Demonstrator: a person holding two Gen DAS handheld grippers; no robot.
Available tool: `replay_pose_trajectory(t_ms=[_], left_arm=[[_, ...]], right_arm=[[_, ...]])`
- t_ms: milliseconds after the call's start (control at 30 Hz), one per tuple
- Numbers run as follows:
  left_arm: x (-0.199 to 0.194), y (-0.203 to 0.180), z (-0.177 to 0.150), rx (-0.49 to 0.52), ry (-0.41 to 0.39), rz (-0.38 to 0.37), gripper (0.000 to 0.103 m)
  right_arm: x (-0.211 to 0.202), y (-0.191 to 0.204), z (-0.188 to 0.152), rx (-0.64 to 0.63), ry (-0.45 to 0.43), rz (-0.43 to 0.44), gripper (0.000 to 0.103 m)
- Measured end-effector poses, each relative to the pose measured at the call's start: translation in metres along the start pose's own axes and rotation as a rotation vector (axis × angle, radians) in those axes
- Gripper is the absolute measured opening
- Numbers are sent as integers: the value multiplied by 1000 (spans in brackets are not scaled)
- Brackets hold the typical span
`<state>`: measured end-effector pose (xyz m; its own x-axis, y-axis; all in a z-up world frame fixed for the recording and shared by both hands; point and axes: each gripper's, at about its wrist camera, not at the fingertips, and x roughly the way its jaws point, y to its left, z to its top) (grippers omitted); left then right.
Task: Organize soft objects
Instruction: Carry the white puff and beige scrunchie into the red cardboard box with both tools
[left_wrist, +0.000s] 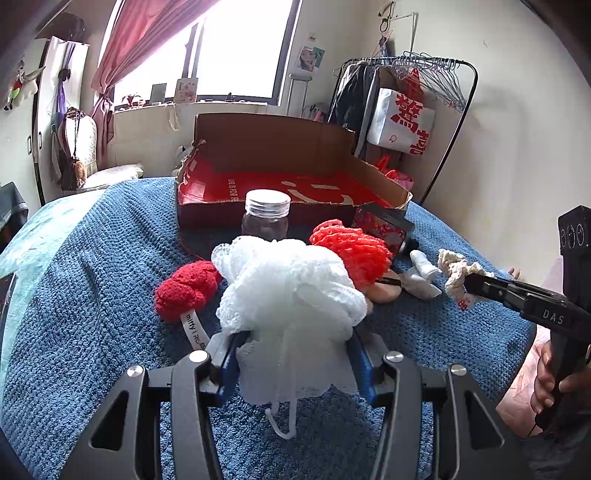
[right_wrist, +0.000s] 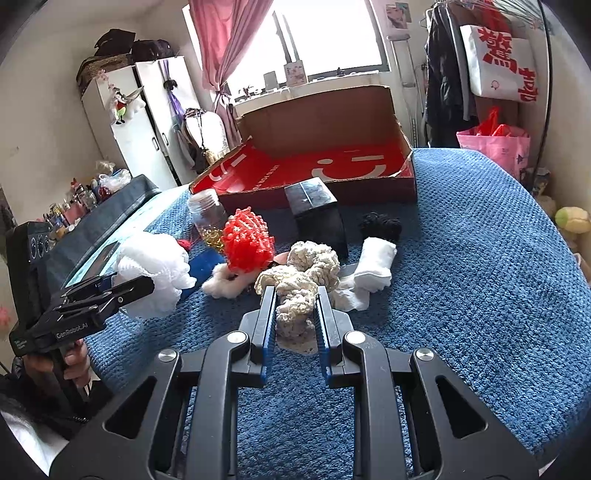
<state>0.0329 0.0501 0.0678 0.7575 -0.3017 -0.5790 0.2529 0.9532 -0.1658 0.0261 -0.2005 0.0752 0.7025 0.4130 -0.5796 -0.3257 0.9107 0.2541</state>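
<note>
My left gripper (left_wrist: 293, 354) is shut on a white mesh bath pouf (left_wrist: 291, 288), its blue pads pressing both sides while the cord dangles below. A red knitted piece (left_wrist: 186, 290) lies to its left and a red pouf (left_wrist: 354, 247) behind it. My right gripper (right_wrist: 295, 291) is shut on a cream crocheted piece (right_wrist: 314, 262), also seen as the cream piece (left_wrist: 456, 273) at the right gripper (left_wrist: 469, 282). Rolled white socks (right_wrist: 375, 262), a black knit (right_wrist: 382, 223) and a white fluffy item (right_wrist: 225, 284) lie on the blue blanket (right_wrist: 461, 258).
An open cardboard box with a red inside (left_wrist: 280, 184) stands at the back of the bed. A lidded jar (left_wrist: 266, 214) and a black box (right_wrist: 317, 210) stand in front of it. A clothes rack (left_wrist: 424, 74) and a wardrobe (right_wrist: 147, 129) flank the bed.
</note>
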Motion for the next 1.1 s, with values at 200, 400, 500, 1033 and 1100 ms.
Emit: replay_pose_trajectory(t_ms=[200,400,500,1033,1100], left_arm=[[-3,-4,-1,9,-2,-19,53],[-2,-6,-1,11,-2,-19,53],[-2,-4,0,7,-1,-19,53],[-29,3,32,20,-100,-1,53],[-31,5,41,27,-121,6,53]], right_arm=[[-1,4,-3,-11,5,19,18],[0,7,-7,-14,15,34,18],[1,9,-8,-18,20,38,18],[-7,10,7,-45,-19,31,18],[-10,10,15,-52,-35,27,18]])
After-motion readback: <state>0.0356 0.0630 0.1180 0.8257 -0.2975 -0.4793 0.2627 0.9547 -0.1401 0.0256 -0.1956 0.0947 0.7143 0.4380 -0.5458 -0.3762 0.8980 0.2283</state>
